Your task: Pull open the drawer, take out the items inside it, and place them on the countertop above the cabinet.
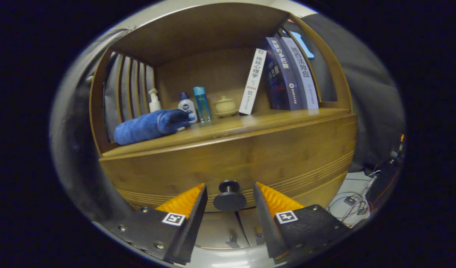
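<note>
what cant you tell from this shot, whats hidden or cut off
- Drawer contents: hidden in the gripper view behind its closed wooden front.
- Gripper: fingers open either side of the knob; whether they touch it is unclear.
- White bottle: lower part covered by the rolled blue towel.
- Cabinet doors below the drawer: cut off by the fingers.
- Cables on the floor: too small to trace.

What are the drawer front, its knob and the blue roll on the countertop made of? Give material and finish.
Drawer front: apparently bamboo or wood, satin varnish, with visible grain and grooved lines. Knob, between the open gripper fingers: dark and matte, metal or plastic, unclear. Blue roll: soft plush fabric, likely a towel.
</note>
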A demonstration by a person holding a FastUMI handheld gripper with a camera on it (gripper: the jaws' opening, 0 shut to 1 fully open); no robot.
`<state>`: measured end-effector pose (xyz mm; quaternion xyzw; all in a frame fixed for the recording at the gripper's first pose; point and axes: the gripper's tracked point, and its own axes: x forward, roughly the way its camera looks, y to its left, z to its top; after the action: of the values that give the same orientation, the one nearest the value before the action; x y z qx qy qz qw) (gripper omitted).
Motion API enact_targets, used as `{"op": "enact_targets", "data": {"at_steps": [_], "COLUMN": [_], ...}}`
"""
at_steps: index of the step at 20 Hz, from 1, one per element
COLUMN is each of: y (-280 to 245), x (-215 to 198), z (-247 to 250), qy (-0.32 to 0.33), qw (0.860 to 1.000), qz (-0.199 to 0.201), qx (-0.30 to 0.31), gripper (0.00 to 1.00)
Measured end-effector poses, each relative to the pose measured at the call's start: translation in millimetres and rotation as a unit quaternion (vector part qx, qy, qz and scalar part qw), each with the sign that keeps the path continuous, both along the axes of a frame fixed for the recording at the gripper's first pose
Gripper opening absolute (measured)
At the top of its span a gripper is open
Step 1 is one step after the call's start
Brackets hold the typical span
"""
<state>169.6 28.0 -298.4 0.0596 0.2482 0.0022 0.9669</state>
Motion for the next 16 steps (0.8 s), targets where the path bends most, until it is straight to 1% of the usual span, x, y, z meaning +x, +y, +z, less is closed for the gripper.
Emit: {"op": "enact_targets", "data": {"at_steps": [1, 3, 6, 8, 9, 10, 11, 16], "y": [5, 8, 6, 6, 7, 7, 7, 7], "x": [3, 3, 6, 3, 2, -4, 0, -9], "z": [-3, -3, -7, -4, -4, 0, -4, -2], "qy": [0.000, 0.003, 0.005, 0.007, 0.009, 0.010, 0.014, 0.021], "qw": [1.000, 1.000, 1.000, 1.000, 0.999, 0.999, 0.999, 0.999], "qz": [0.006, 0.017, 0.024, 0.031, 0.033, 0.032, 0.032, 0.033], "qx": [0.005, 0.004, 0.009, -0.003, -0.004, -0.005, -0.002, -0.004], "gripper": [0.71, 0.47, 0.45, 0.44, 0.40, 0.40, 0.36, 0.36]}}
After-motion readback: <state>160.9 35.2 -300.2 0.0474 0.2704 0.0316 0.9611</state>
